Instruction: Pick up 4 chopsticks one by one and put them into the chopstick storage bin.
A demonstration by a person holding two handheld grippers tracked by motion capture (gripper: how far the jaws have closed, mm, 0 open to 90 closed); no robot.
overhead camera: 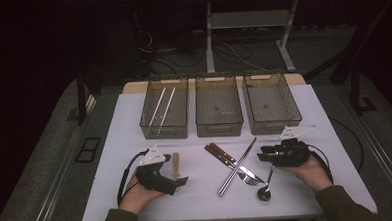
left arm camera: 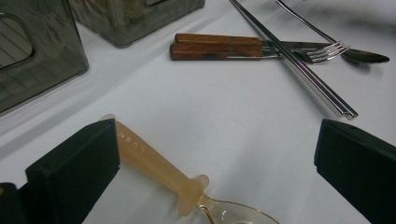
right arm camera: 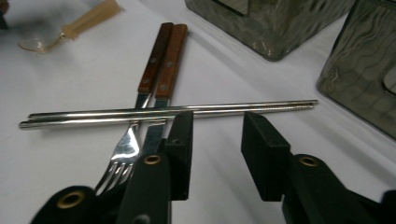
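Observation:
My left gripper (overhead camera: 181, 181) (left arm camera: 215, 140) rests on the white table near its front left, jaws wide open. An amber plastic spoon (overhead camera: 176, 164) (left arm camera: 154, 163) lies on the table between them, close beside the left jaw in the left gripper view. My right gripper (overhead camera: 262, 153) (right arm camera: 215, 137) is at the front right, pointing left. Its jaws stand a narrow gap apart with bare table between them. Just past its tips lies a pair of metal chopsticks (overhead camera: 235, 168) (right arm camera: 168, 113), crossing a wooden-handled fork (right arm camera: 145, 88) and knife (right arm camera: 169, 60).
Three grey see-through bins stand in a row at the back: the left one (overhead camera: 165, 131) holds two white sticks (overhead camera: 161, 104), then a middle (overhead camera: 220, 128) and a right one (overhead camera: 274, 124). A metal spoon (overhead camera: 266, 187) lies below my right gripper.

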